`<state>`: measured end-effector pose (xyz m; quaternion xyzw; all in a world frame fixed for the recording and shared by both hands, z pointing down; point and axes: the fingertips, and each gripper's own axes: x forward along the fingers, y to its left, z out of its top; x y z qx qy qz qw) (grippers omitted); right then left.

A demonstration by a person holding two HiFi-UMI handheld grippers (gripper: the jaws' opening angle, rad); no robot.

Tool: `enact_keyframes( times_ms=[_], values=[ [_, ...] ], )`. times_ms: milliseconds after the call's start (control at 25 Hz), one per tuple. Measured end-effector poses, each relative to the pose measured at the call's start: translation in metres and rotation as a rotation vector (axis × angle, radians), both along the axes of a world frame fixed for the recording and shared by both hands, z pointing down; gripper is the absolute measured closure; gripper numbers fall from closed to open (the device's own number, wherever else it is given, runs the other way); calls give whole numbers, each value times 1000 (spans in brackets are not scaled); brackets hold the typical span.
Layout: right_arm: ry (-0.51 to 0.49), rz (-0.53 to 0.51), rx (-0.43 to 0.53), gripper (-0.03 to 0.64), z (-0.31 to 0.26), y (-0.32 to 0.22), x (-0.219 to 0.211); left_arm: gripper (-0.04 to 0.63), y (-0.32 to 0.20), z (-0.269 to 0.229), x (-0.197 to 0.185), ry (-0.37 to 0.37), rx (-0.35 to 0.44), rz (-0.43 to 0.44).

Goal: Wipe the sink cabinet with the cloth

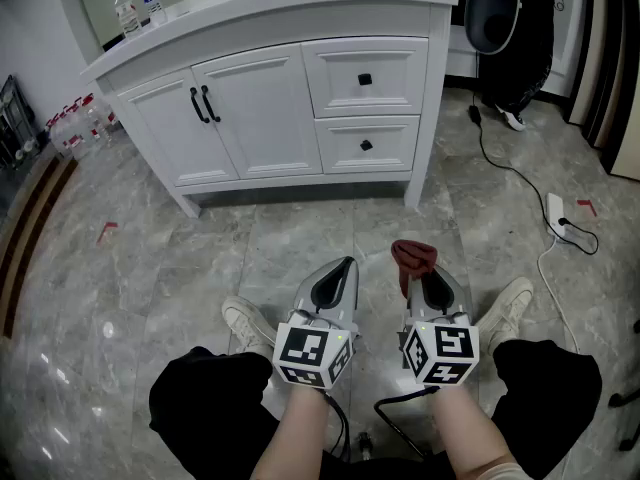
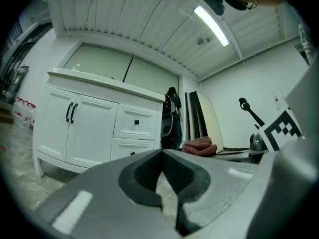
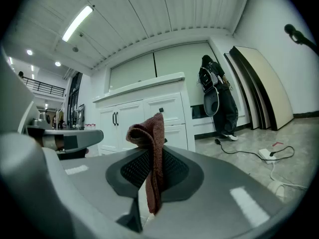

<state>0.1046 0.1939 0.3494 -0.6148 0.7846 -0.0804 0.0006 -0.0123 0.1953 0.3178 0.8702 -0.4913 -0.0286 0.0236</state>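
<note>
**Cloth in hand, cabinet yet to be reached**

The right tongs [image 3: 152, 176] are pressed together on the reddish cloth [image 3: 151, 146], which stands up out of them in a folded tuft and seems firmly pinched. The left tongs [image 2: 160, 154] are closed at the tips on nothing. The sink cabinet [image 1: 270, 98] lies straight ahead of both, well apart across the floor [image 1: 150, 258], its drawers facing the cloth-bearing right side. Only the head view shows that gap. The right gripper view shows the cloth's grip, and the left gripper view shows its bunched top from the side.
</note>
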Motion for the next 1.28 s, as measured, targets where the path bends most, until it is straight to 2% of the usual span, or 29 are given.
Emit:
enact_keyframes(
  times_ms=[600, 720, 880, 1080, 1280],
  values=[
    [-20, 13, -29, 541, 11, -8, 2, 595, -10, 0, 2, 5, -2, -5],
    [-14, 1, -7, 541, 8, -21, -3, 595, -23, 6, 2, 11, -21, -13],
    [11, -22, 6, 541, 8, -46, -16, 595, -50, 12, 1, 13, -40, -23],
    [-17, -47, -14, 541, 13, -98, -28, 595, -98, 9, -16, 23, -33, -66],
    [-34, -87, -21, 541, 9, -158, -44, 595, -150, 8, -39, 1, -30, -112]
  ],
)
